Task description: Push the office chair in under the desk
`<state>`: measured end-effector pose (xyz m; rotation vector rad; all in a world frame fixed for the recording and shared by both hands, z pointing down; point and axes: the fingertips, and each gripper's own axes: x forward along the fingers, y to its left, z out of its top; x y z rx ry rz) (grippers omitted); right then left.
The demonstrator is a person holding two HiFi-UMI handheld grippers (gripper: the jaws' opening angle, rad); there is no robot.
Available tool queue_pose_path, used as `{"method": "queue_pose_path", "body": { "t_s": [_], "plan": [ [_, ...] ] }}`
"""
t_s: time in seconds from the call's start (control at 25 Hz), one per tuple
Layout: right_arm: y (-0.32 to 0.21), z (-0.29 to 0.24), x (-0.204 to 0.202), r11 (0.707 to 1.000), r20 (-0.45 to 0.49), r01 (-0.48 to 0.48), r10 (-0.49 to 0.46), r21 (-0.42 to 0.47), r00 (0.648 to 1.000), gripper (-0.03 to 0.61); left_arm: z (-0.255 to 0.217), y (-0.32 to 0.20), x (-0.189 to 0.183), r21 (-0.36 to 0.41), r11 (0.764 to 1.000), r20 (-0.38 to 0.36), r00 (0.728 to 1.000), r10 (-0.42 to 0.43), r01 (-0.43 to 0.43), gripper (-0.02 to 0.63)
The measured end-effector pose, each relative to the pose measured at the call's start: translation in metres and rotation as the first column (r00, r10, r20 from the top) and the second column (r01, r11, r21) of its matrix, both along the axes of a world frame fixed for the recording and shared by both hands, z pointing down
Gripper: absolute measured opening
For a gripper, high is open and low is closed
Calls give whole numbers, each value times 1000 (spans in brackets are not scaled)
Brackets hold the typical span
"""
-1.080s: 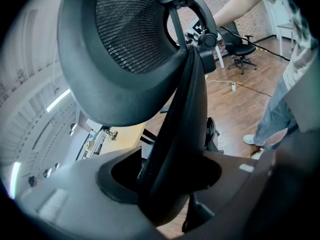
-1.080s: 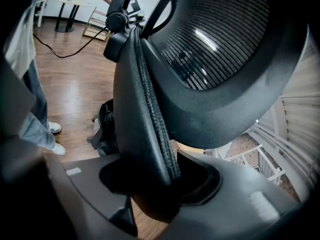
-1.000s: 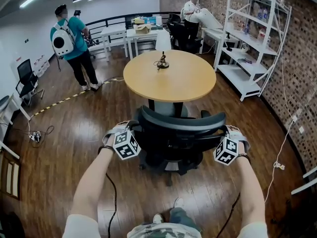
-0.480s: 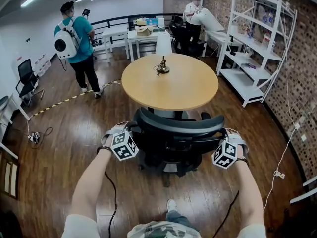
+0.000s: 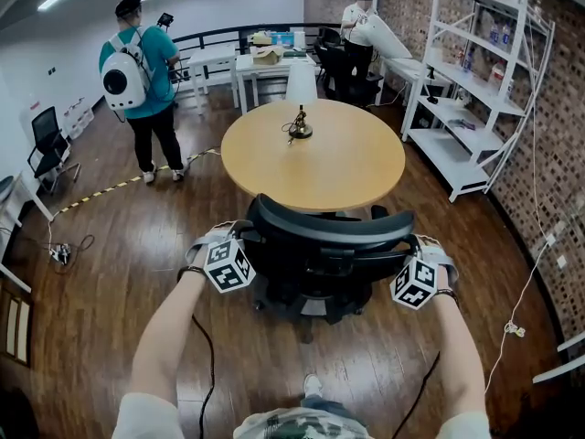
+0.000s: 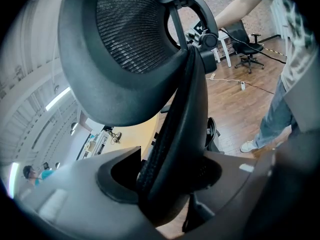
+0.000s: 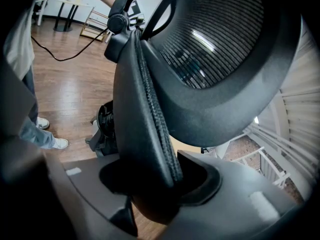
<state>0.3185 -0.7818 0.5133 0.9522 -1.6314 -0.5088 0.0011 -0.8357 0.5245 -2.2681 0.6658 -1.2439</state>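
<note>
A black mesh-backed office chair stands in front of me, its backrest top just at the near edge of a round wooden table. My left gripper is shut on the left edge of the backrest. On the opposite edge of the backrest my right gripper is shut the same way. In both gripper views the padded frame edge fills the gap between the jaws. A small dark object rests on the tabletop.
A white metal shelving unit lines the brick wall on the right. White desks and a second black chair stand further back. One person with a white backpack stands at the left, another at the back. Cables lie on the wooden floor.
The chair and both grippers have moved forward toward the round table; the backrest now reaches the table's near edge. The person with the backpack has shifted slightly.
</note>
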Motion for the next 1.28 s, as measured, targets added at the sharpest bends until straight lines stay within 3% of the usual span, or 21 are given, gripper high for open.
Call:
{"method": "queue_pose_path", "body": {
  "t_s": [0.72,0.92,1.12,1.28],
  "plan": [
    [-12,14,4,1000,8,13,-13,6,1000,219,8,-11,3,-1,1000,-4,1000,2,-2,262],
    [-13,20,5,1000,-9,11,-11,4,1000,258,9,-11,5,-16,1000,-19,1000,-11,10,270],
    [-13,11,5,999,66,-24,22,24,998,300,11,-9,4,-7,1000,-12,1000,-26,25,323],
    [-7,-6,5,997,84,-42,37,64,996,318,4,-7,0,10,999,-50,998,-48,49,333]
  ]
}}
